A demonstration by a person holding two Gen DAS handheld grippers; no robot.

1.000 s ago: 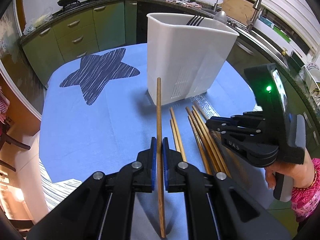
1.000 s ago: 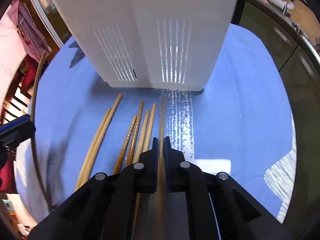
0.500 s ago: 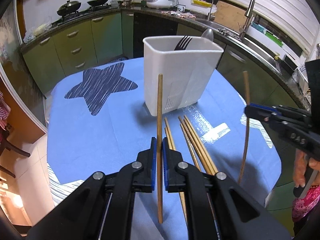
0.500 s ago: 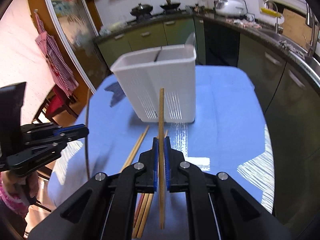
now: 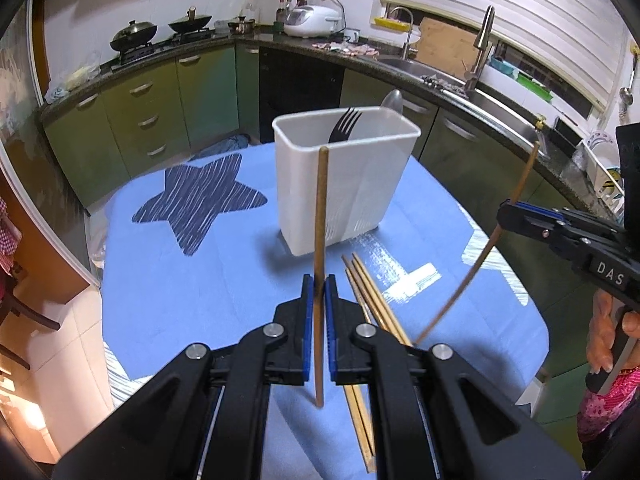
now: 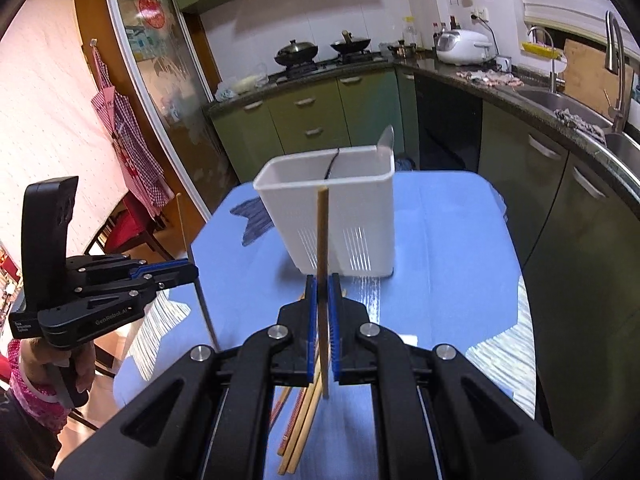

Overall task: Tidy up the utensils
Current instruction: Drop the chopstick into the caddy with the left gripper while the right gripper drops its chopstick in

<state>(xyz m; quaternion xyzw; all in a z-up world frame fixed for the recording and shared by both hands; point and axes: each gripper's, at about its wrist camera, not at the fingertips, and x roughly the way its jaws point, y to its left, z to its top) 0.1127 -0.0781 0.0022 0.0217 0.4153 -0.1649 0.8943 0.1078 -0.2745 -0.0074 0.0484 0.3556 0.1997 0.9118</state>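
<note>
Blue-padded jaws of the left gripper clamp one wooden chopstick near its lower half, at the centre of the left wrist view. Its long axis runs almost vertically in the frame, upper tip rising in front of the white utensil holder, lower tip hanging free below the pads over the blue tablecloth.

The right gripper likewise pinches a second chopstick, its axis upright at frame centre in the right wrist view, upper tip level with the holder's near rim. In the left wrist view this same stick appears at centre right, slanting from lower left to upper right across the right gripper's fingertips.

Loose chopsticks lie flat on the cloth between the grippers and the holder, their axes running toward the holder, close together. Inside the holder stand a black fork, tines up, and a spoon at the far edge. A dark blue star marks the cloth at centre left.
</note>
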